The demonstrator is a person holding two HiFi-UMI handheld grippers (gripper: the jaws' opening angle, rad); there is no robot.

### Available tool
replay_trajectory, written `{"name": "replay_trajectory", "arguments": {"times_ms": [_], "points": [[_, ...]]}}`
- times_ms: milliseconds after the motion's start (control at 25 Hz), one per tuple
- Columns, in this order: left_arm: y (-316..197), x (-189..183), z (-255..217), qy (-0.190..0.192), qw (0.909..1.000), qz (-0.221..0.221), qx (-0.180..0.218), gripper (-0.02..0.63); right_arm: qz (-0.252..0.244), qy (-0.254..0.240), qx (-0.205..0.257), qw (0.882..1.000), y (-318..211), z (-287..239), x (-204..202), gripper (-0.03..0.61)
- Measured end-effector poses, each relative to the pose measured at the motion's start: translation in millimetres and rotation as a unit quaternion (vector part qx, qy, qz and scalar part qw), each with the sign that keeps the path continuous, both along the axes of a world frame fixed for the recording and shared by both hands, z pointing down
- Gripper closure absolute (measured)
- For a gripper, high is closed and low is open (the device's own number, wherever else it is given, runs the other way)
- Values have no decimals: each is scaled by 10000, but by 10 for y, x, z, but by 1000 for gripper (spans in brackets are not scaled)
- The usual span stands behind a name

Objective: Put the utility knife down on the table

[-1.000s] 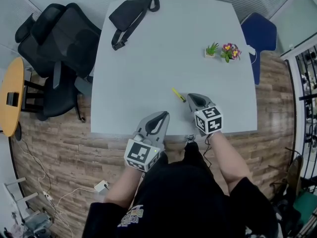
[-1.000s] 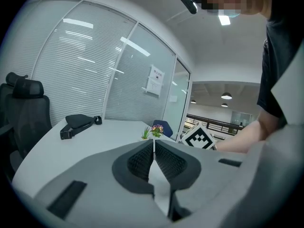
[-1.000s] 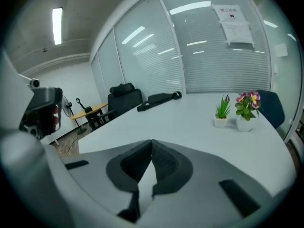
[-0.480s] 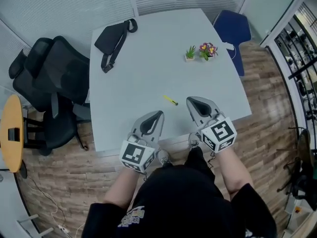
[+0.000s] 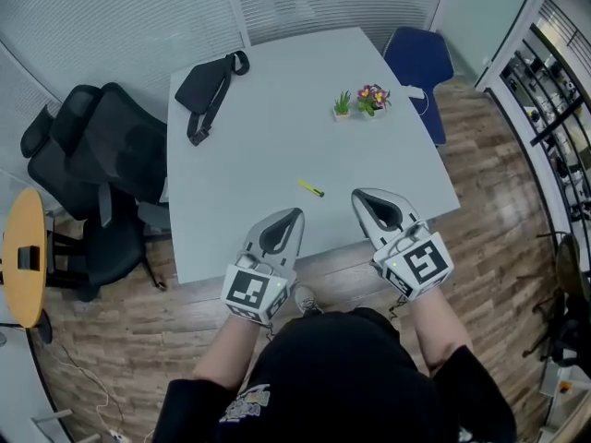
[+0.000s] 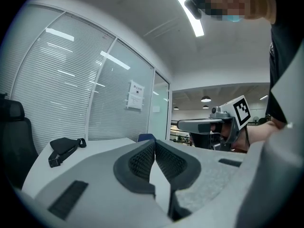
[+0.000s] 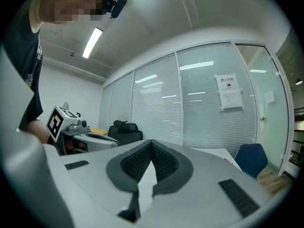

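Note:
The yellow utility knife [image 5: 310,188] lies flat on the grey table [image 5: 277,127], near its front half and free of both grippers. My left gripper [image 5: 293,216] hangs at the table's front edge, below and left of the knife, jaws shut and empty. My right gripper [image 5: 361,195] is to the knife's right, also shut with nothing in it. In the left gripper view the tips [image 6: 153,141] meet, and the right gripper [image 6: 209,125] shows beyond them. In the right gripper view the jaws [image 7: 151,142] touch as well. The knife is hidden in both gripper views.
A black sling bag [image 5: 208,86] lies at the table's far left, also in the left gripper view [image 6: 64,147]. Small potted plants [image 5: 362,101] stand at the far right. Black office chairs [image 5: 97,155] sit left of the table, a blue chair [image 5: 420,63] beyond it, a round wooden table [image 5: 20,257] at far left.
The right gripper has pulled back from the knife toward the table's front edge. The knife stays where it lay. The head view has shifted, showing more of the room.

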State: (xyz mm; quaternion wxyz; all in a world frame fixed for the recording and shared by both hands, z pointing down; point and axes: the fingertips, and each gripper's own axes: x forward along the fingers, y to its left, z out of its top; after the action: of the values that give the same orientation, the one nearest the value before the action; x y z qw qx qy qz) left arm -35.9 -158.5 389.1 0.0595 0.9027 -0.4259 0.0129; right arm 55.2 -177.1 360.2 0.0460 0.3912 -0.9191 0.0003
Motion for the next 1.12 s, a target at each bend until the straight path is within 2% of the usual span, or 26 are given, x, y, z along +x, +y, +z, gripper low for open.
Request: {"name": "replay_trajectory", "arguments": {"times_ms": [440, 800, 1120], "points": [[680, 492, 7, 27, 9969, -761, -181, 607, -633, -468, -536, 9955, 528, 176, 417, 575], [1280, 838, 144, -18, 9922, -1208, -304, 607, -1036, -463, -643, 9915, 1002, 341, 640, 575], [1445, 889, 117, 53, 9897, -1408, -263, 607, -1152, -397, -691, 9901, 1157, 397, 670, 575]]}}
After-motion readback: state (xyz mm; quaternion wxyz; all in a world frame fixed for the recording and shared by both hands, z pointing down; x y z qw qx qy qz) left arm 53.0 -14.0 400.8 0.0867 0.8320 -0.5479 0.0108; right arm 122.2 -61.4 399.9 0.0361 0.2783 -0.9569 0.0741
